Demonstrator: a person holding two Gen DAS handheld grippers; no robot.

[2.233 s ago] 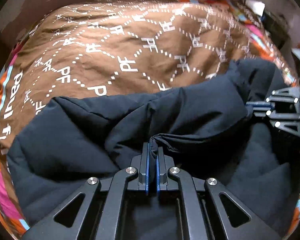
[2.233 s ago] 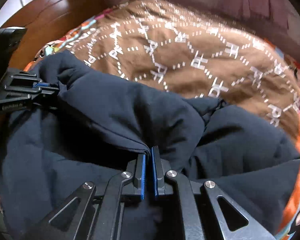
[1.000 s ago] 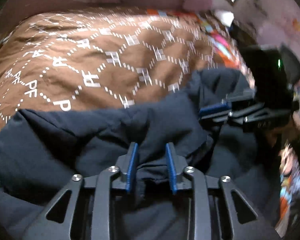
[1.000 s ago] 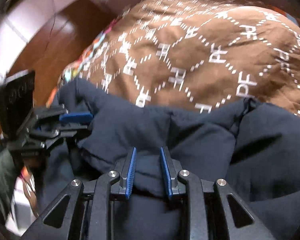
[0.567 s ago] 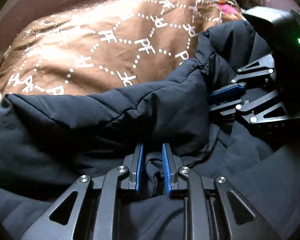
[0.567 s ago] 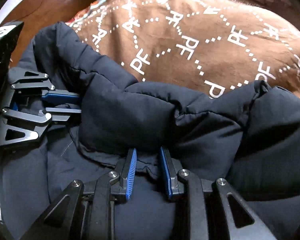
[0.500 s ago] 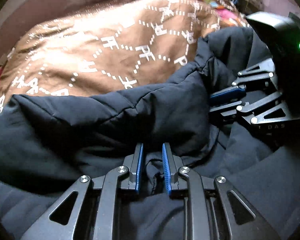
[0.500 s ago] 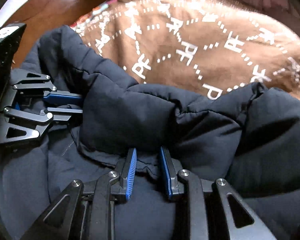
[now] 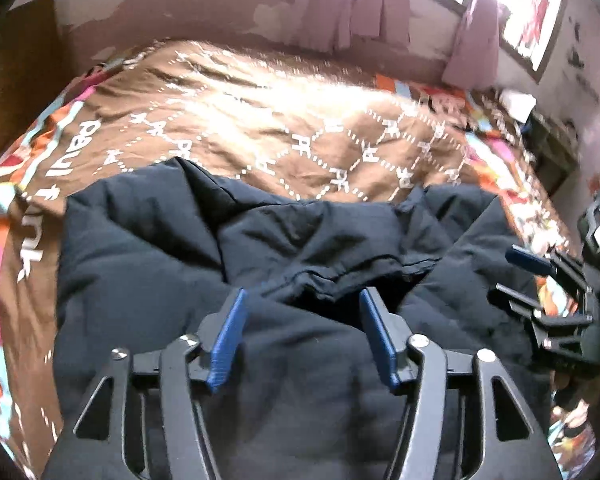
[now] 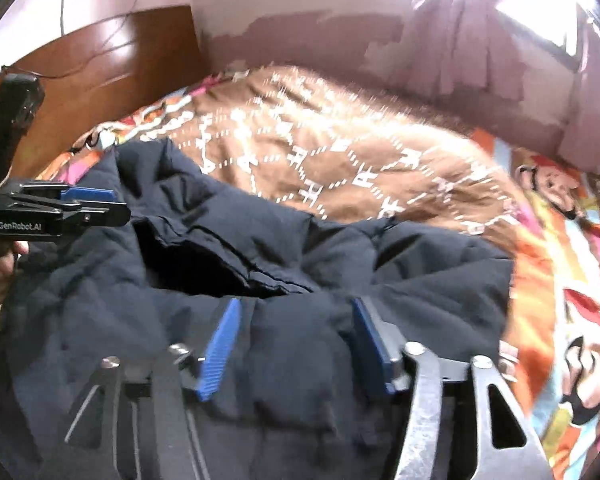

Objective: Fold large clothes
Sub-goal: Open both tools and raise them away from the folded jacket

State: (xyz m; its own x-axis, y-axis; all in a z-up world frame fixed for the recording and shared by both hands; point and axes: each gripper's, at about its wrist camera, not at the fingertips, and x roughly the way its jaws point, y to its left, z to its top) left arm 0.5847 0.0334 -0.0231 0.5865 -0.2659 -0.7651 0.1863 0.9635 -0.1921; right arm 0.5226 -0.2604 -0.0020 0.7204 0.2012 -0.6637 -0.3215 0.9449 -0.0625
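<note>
Between the wide-spread pads of the left gripper (image 9: 300, 320) and of the right gripper (image 10: 292, 328), both gaping and holding nothing, the dark padded jacket (image 9: 180, 280) lies doubled on the bed's brown quilt (image 9: 260, 128), apparently let go so the fold can settle

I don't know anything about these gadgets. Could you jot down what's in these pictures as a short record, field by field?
Setting: a bed with a brown patterned cover
Garment: dark navy padded jacket, lying folded over on the cover
Left gripper: jaws wide apart, holding nothing, above the jacket
Right gripper: jaws wide apart, holding nothing, above the jacket
Background: wooden headboard, curtains by a bright window
</note>
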